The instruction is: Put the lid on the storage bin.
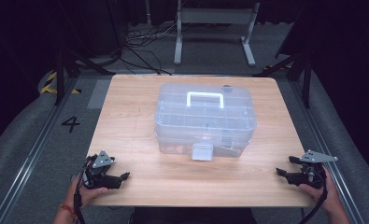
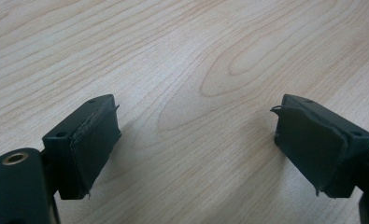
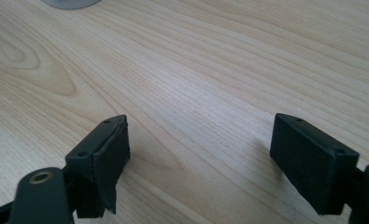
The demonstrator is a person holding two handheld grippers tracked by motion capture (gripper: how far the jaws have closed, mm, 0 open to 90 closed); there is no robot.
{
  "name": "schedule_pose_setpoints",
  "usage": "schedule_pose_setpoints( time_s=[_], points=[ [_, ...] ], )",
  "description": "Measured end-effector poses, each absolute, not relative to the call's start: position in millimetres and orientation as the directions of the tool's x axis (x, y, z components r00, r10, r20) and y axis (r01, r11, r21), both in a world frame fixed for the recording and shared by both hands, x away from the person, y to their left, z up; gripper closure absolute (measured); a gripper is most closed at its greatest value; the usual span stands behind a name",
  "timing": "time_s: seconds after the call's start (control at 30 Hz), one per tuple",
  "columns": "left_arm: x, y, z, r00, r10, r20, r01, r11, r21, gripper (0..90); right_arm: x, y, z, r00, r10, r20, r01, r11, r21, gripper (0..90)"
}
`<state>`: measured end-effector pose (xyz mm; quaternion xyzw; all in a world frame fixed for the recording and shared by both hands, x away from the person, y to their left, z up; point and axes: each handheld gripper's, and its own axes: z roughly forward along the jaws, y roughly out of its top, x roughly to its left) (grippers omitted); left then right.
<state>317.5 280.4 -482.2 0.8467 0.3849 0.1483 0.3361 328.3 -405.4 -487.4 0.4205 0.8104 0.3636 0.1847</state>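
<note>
A clear plastic storage box (image 1: 205, 121) with a white handle (image 1: 205, 99) and a white front latch (image 1: 202, 151) stands shut in the middle of the wooden table (image 1: 135, 126). My left gripper (image 1: 124, 177) rests at the table's front left corner, held by a hand. It is open, with bare wood between its pads (image 2: 95, 140). My right gripper (image 1: 285, 167) rests at the front right corner, also hand-held. Its jaws stand wide apart over bare tabletop (image 3: 196, 93), nothing between them. Both grippers are well apart from the box.
Small items lie inside the box's lower part, too blurred to name. A grey round edge (image 3: 70, 3) shows at the top of the right gripper view. Beyond the table stand a white metal frame (image 1: 215, 28), cables on the floor and dark stands at both sides.
</note>
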Motion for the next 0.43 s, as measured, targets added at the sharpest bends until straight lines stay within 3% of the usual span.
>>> schedule_pose_setpoints(
  time_s=[0.43],
  points=[
    [317.0,279.9,-482.1,0.656,0.755,-0.002,0.552,-0.478,0.683,13.9,328.4,-405.6,-487.4,-0.577,0.817,0.005,0.547,0.382,0.745,20.2]
  ],
)
